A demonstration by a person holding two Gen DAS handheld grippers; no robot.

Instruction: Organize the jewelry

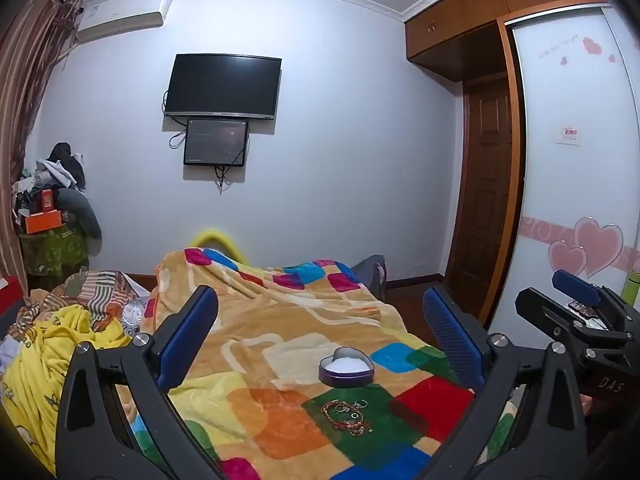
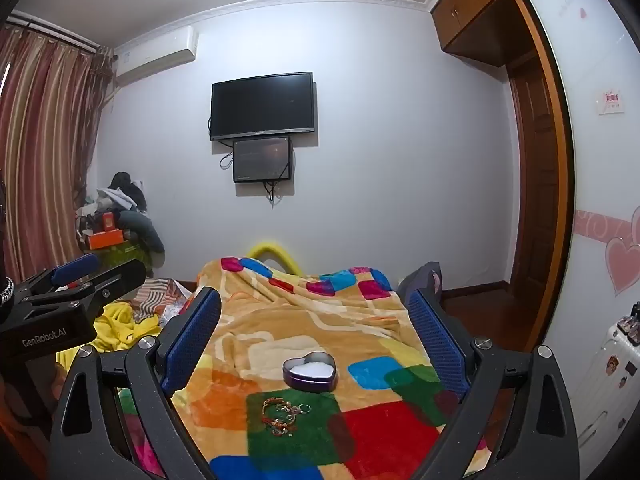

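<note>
A small pile of jewelry (image 1: 346,413), red-and-gold bracelets and silver rings, lies on a green patch of the patchwork blanket (image 1: 280,320). Just behind it stands an open purple heart-shaped tin (image 1: 346,367) with a white lining. The same pile (image 2: 285,413) and tin (image 2: 310,369) show in the right wrist view. My left gripper (image 1: 320,308) is open and empty, held above and short of the pile. My right gripper (image 2: 316,308) is open and empty too. Each gripper shows at the edge of the other's view, the right gripper (image 1: 576,296) and the left gripper (image 2: 80,268).
The blanket covers a bed (image 2: 304,304). Rumpled yellow and striped bedding (image 1: 60,344) lies to the left. A heap of clothes and boxes (image 1: 52,200) stands in the far left corner. A wardrobe with hearts (image 1: 580,184) and a wooden door (image 1: 484,184) are to the right. A white suitcase (image 2: 600,372) stands at right.
</note>
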